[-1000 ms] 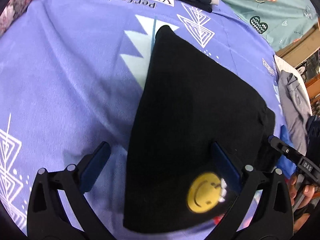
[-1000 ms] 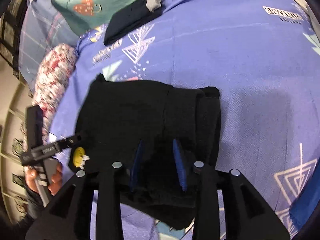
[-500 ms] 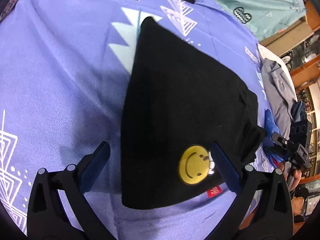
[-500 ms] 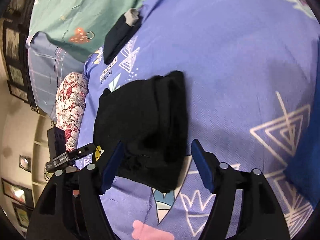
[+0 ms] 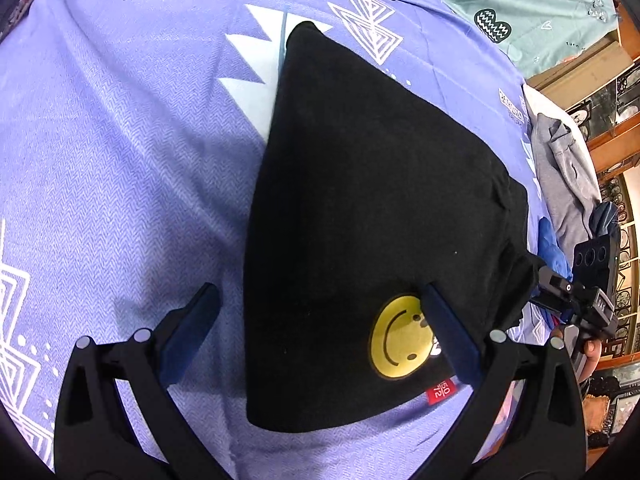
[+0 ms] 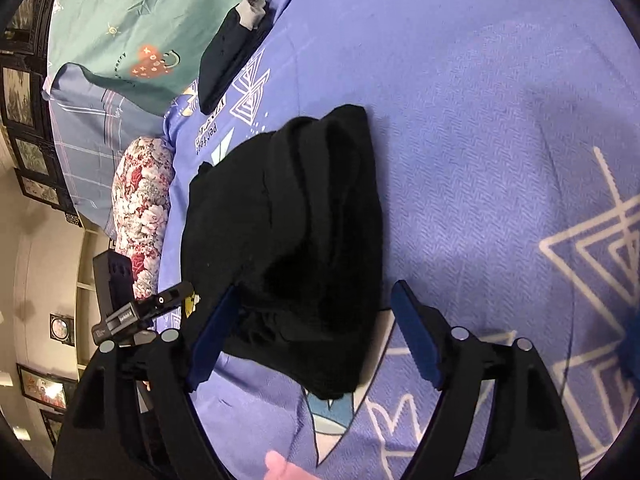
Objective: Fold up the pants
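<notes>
Folded black pants (image 5: pixel 372 200) with a yellow smiley patch (image 5: pixel 400 338) lie flat on the purple bedsheet (image 5: pixel 100 140). My left gripper (image 5: pixel 318 292) hovers open over the near end of the pants; its right finger stands beside the patch and its left finger is over bare sheet. In the right wrist view the thick folded edge of the pants (image 6: pixel 304 240) lies between the fingers of my right gripper (image 6: pixel 316 290), whose jaws are opening and whose pads do not press on the cloth. The right gripper (image 5: pixel 576 300) also shows at the pants' right corner, and the left gripper (image 6: pixel 136 312) at the far side.
Another dark folded garment (image 6: pixel 228 56) lies at the head of the bed beside a green sheet (image 6: pixel 132 20). A floral pillow (image 6: pixel 144 208) borders the left side. A grey garment (image 5: pixel 560 176) and a blue cloth (image 5: pixel 552 240) lie at the bed's right edge.
My right gripper, which was pinching the pants' folded edge, has spread its jaws and let the cloth go, rolling and sinking a little. The left gripper stayed open and nearly still.
</notes>
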`<state>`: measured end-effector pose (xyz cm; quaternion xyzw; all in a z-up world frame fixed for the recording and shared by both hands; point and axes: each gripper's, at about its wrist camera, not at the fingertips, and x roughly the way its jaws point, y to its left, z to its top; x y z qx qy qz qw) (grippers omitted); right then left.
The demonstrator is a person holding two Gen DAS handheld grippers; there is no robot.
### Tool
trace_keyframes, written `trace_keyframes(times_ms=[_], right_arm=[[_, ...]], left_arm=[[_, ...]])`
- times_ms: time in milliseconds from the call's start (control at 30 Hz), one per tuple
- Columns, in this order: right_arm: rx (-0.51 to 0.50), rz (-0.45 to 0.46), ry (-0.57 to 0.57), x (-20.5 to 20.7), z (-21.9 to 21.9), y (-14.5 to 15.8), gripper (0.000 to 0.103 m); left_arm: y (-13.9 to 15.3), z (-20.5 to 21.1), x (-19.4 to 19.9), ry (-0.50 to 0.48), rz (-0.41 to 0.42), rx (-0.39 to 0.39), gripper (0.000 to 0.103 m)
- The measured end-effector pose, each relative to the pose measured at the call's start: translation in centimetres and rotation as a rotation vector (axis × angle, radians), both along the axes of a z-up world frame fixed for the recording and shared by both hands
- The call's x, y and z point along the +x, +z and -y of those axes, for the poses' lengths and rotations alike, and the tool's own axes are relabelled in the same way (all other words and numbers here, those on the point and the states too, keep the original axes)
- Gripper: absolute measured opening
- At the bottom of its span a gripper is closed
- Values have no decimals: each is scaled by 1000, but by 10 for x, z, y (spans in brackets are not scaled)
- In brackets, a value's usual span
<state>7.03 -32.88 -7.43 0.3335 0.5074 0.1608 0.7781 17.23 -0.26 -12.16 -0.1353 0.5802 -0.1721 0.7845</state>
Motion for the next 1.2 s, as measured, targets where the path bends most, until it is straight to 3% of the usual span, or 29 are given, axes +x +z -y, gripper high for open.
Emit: trace_keyframes(times_ms=[400,733,800,833,867,933,1033,1200], right_arm=[[49,-1,52,22,-9,-5,85],[56,58,87,35,-28,-8,83],[-1,61,92,38,-36,-6,58],[-32,58,94,39,-40,-6,55],[-56,63,94,39,-42,-5,49],[-68,81,93,38,-41,2,42],[-63,142,119,37,-44,23,38],[-120,298,181,52,-63,83,38]], left_arm=[[-1,11,10,-30,-11,-17,101],[-2,31,34,-79,-55,-141,99],[-1,35,35,-75,-41,-109,89],[1,37,34,-76,-33,-79,77],[4,37,33,-77,-18,-49,52],[12,34,30,-93,14,-47,37],[33,29,27,-93,60,-92,28],[94,26,26,-99,247,-101,24]])
